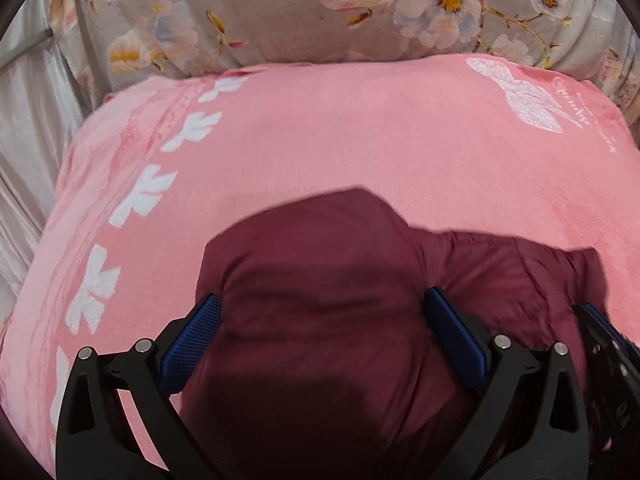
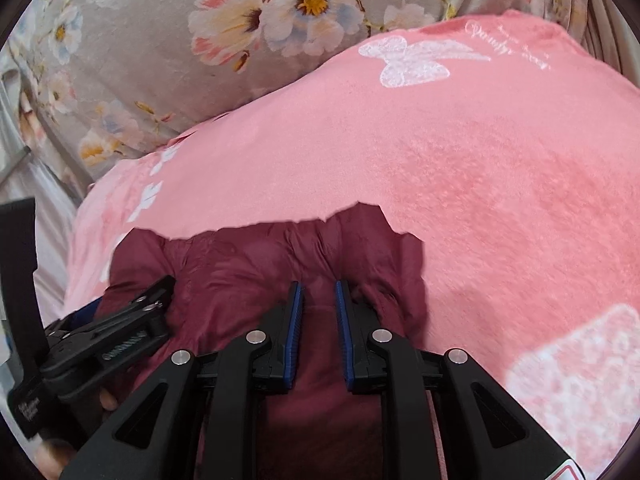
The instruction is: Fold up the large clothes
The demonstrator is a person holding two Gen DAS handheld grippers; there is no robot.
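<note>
A dark maroon garment (image 1: 320, 264) lies bunched on a pink blanket (image 1: 360, 140) with white flower prints. My left gripper (image 1: 320, 312) is wide open, its blue pads on either side of a puffy fold of the garment. In the right wrist view my right gripper (image 2: 319, 292) has its jaws close together, pinching a narrow ridge of the maroon garment (image 2: 280, 256). The left gripper (image 2: 132, 312) also shows there, at the lower left, over the garment. The right gripper (image 1: 600, 328) shows at the right edge of the left wrist view.
The pink blanket (image 2: 480, 160) covers the bed. A grey floral pillow (image 1: 280, 8) lies beyond it, also in the right wrist view (image 2: 160, 40). Pale sheet (image 1: 24, 140) shows at the left edge.
</note>
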